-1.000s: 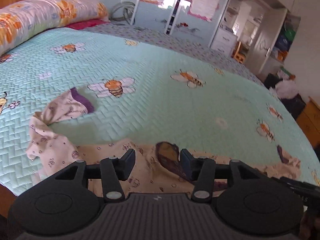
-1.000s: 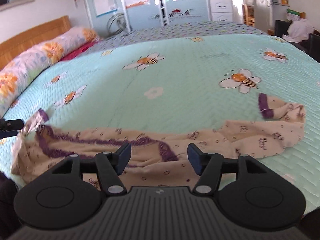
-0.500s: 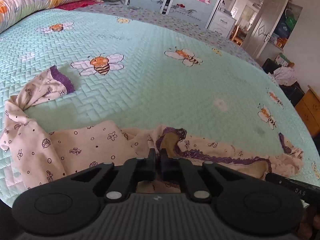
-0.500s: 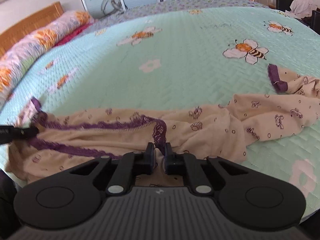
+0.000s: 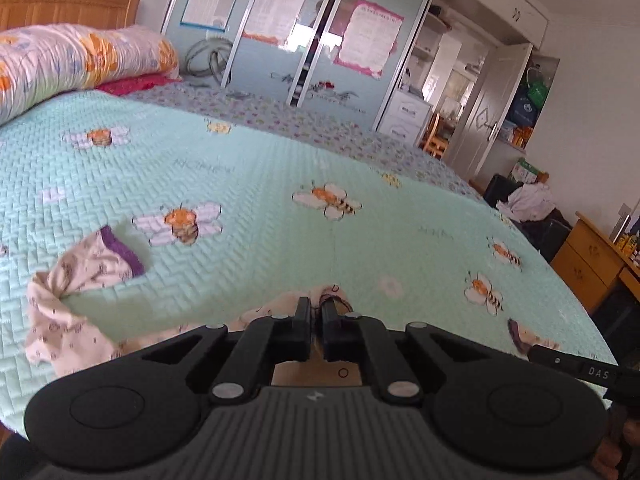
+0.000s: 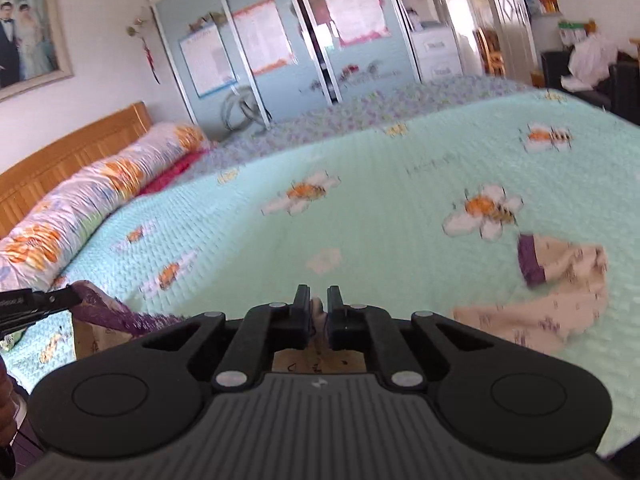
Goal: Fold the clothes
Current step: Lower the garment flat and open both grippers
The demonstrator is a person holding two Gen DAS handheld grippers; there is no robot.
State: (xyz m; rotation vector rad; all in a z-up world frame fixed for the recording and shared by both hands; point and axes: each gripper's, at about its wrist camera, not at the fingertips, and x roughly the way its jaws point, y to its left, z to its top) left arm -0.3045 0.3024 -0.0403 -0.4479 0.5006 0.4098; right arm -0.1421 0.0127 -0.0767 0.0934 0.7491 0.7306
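Note:
A cream printed garment with purple trim [image 5: 76, 276] lies along the near edge of the bed. My left gripper [image 5: 316, 308] is shut on its waist edge, and cream cloth bunches between the fingers. One purple-cuffed leg end [image 5: 120, 250] rests to the left on the quilt. My right gripper [image 6: 319, 304] is shut on the same garment, cloth pinched between its fingers. The other cuffed leg [image 6: 560, 276] trails to the right. Purple lace waistband [image 6: 116, 312] hangs at the left, where the tip of the left gripper shows. Each gripper hides the fabric beneath it.
A mint bee-print quilt [image 5: 280, 168] covers the bed. A floral bolster [image 5: 68, 64] lies by the wooden headboard [image 6: 60, 160]. Mirrored wardrobe doors [image 5: 280, 40] stand behind. A wooden cabinet [image 5: 592, 256] and a dark chair with white clothes [image 5: 528, 200] sit at the right.
Both grippers went from open to shut on the garment's waist, then lifted it. The views now tilt up toward the room, and the cloth's middle has risen off the quilt.

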